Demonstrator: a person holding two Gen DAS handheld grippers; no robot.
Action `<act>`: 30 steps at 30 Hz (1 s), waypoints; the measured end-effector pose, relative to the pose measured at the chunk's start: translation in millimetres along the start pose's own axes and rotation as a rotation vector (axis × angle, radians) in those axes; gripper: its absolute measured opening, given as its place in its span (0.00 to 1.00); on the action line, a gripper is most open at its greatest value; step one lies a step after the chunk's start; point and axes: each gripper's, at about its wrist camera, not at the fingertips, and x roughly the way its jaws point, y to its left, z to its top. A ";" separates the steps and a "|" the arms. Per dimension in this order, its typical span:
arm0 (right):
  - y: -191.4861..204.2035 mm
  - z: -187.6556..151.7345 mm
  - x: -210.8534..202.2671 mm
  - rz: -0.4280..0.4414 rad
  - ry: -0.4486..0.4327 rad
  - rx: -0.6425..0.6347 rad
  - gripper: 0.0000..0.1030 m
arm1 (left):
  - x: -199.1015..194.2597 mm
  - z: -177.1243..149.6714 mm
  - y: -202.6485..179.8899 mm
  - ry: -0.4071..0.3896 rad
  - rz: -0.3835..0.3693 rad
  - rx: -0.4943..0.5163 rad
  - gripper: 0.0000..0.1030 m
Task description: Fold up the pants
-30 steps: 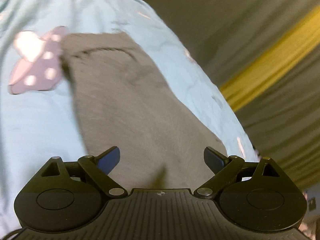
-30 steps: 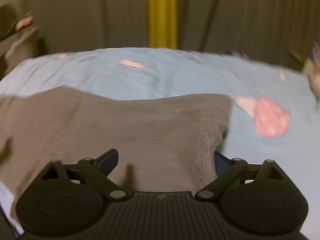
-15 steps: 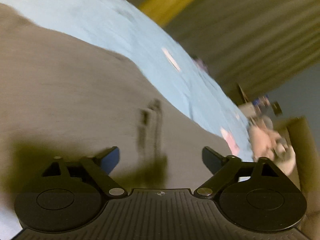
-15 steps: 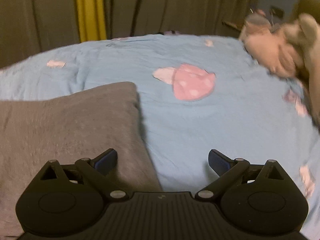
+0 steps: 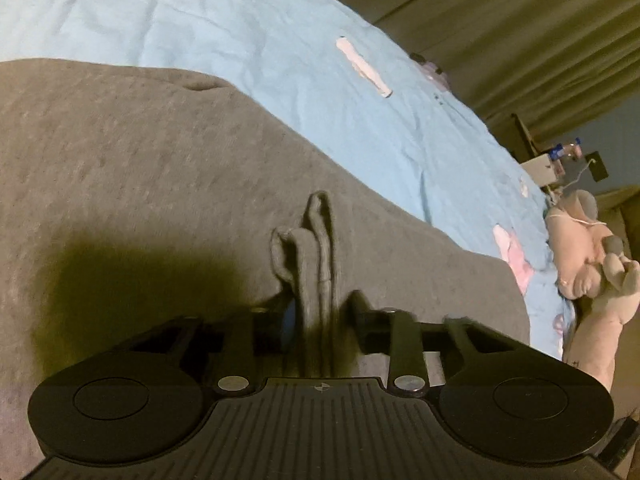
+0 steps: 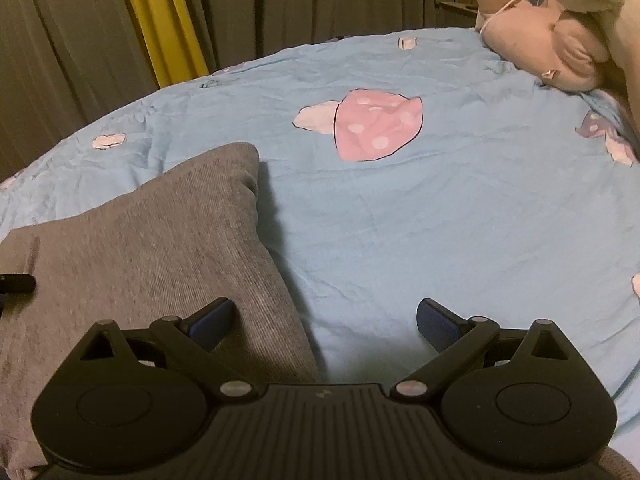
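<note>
Grey pants (image 5: 140,168) lie flat; left tongs (image 5: 318,304) have just closed, pinching a fold; right tongs (image 6: 324,320) gape empty.

We see grey pants (image 5: 140,168) of matt, faintly ribbed knit cloth, a creased light-blue cotton-like bedsheet (image 6: 440,220), a soft plush toy (image 6: 552,52), and matt black plastic on each claw.

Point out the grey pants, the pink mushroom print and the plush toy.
grey pants (image 6: 160,248), right wrist view, flat ribbed cloth.
pink mushroom print (image 6: 376,128), right wrist view, spotted cap.
plush toy (image 6: 540,40), right wrist view, pink body.
</note>
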 end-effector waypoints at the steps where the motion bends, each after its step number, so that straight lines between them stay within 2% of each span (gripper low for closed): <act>1: -0.6 0.1 -0.6 0.003 -0.001 0.007 0.96 | -3.6 0.5 -2.4 -0.014 -0.002 0.011 0.18; 4: -0.1 0.5 -8.9 0.014 -0.056 0.004 0.96 | -28.0 -1.7 -34.5 -0.151 -0.019 0.165 0.18; 7: 4.6 1.1 -17.3 0.022 -0.123 -0.018 0.96 | -48.7 -1.3 -57.9 -0.232 -0.012 0.278 0.19; 10: 8.8 0.7 -15.9 0.051 -0.103 -0.022 0.96 | -41.8 5.1 -46.0 -0.192 0.098 0.234 0.29; 11: 10.9 -0.6 -13.7 0.048 -0.087 -0.031 0.96 | -38.7 4.1 -35.1 -0.203 0.199 0.216 0.27; 12: 12.9 -1.6 -12.2 0.043 -0.073 -0.044 0.96 | -41.8 0.7 -28.9 -0.221 0.312 0.229 0.30; 13: 14.6 -2.7 -11.9 0.041 -0.068 -0.056 0.96 | -51.8 -4.8 -25.0 -0.243 0.407 0.256 0.40; 14: 15.4 -3.2 -14.1 0.045 -0.080 -0.057 0.96 | -64.0 -12.4 -22.3 -0.270 0.438 0.279 0.52; 15: 15.5 -3.4 -18.6 0.063 -0.110 -0.054 0.96 | -81.4 -22.4 -17.7 -0.312 0.431 0.280 0.77; 16: 15.6 -3.4 -24.3 0.101 -0.151 -0.049 0.96 | -100.7 -34.1 -12.1 -0.372 0.412 0.260 0.90; 18: 17.5 -3.3 -34.1 0.172 -0.229 -0.044 0.95 | -149.4 -62.0 9.4 -0.521 0.337 0.162 0.92; 20: 23.2 -3.2 -35.7 0.220 -0.247 -0.058 0.91 | -191.0 -88.2 42.3 -0.632 0.300 -0.026 0.92; 23: 31.0 -6.4 -22.2 0.249 -0.162 -0.048 0.88 | -224.5 -119.8 93.8 -0.718 0.379 -0.259 0.92; 25: 32.1 -9.1 -15.0 0.250 -0.114 -0.025 0.88 | -228.4 -128.1 118.8 -0.710 0.393 -0.346 0.92; 27: 33.9 -9.7 -15.2 0.241 -0.113 -0.032 0.88 | -223.6 -124.9 137.0 -0.683 0.339 -0.369 0.92; 30: 35.7 -8.9 -20.3 0.228 -0.122 -0.035 0.88 | -209.8 -109.7 160.8 -0.660 0.308 -0.442 0.92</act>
